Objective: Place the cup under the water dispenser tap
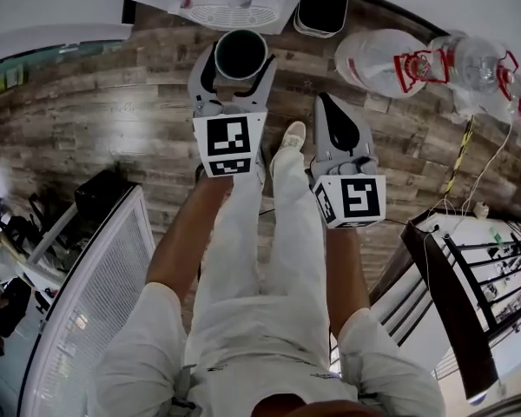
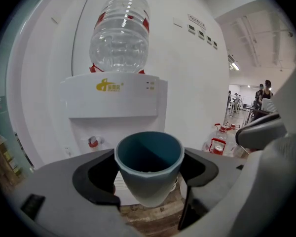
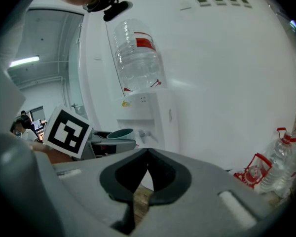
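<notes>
A teal cup (image 2: 149, 164) sits upright between the jaws of my left gripper (image 1: 240, 62), which is shut on its sides. The white water dispenser (image 2: 113, 102) stands just ahead of the cup, with a clear bottle (image 2: 120, 33) on top. Its red tap (image 2: 92, 142) is above and left of the cup's rim. In the head view the cup (image 1: 240, 53) hangs in front of the dispenser's drip grille (image 1: 230, 13). My right gripper (image 1: 326, 102) is shut and empty, beside and a little behind the left one. The right gripper view shows the cup (image 3: 120, 133) from the side, close to the dispenser (image 3: 148, 115).
Large empty water bottles (image 1: 391, 59) lie on the wooden floor right of the dispenser. A black bin (image 1: 323, 5) stands beside it. A dark metal rack (image 1: 469, 285) is at the right and a white louvred panel (image 1: 95, 302) at the left. People (image 2: 263, 90) stand far off.
</notes>
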### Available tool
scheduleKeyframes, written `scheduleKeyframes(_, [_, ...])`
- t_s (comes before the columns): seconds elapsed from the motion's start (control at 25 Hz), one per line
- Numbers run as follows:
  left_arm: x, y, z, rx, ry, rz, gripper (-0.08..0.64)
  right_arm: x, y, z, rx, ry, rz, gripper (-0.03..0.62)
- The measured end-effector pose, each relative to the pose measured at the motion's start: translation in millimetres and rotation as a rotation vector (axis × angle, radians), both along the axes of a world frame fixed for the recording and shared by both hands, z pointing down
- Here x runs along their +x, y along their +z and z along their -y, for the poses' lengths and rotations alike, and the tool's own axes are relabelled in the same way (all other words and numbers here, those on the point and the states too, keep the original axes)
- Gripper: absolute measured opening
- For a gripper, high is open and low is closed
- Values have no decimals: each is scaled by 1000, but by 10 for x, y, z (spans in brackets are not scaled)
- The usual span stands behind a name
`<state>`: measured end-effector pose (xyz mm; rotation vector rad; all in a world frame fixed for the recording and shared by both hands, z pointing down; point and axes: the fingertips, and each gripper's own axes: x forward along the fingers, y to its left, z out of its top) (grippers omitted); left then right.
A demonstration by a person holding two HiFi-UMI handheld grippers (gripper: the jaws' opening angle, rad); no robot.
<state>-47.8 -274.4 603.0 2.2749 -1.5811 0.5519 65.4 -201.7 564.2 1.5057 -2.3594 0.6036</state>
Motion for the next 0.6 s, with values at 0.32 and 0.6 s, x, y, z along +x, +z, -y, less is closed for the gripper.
scheduleKeyframes(0.32, [-42, 506, 183, 7, -6, 14, 368, 27, 160, -1, 5, -13, -15, 0])
scheduleKeyframes(0.6, [-51, 854, 407, 9, -1, 32, 369, 117, 333, -28, -22, 0, -21, 0])
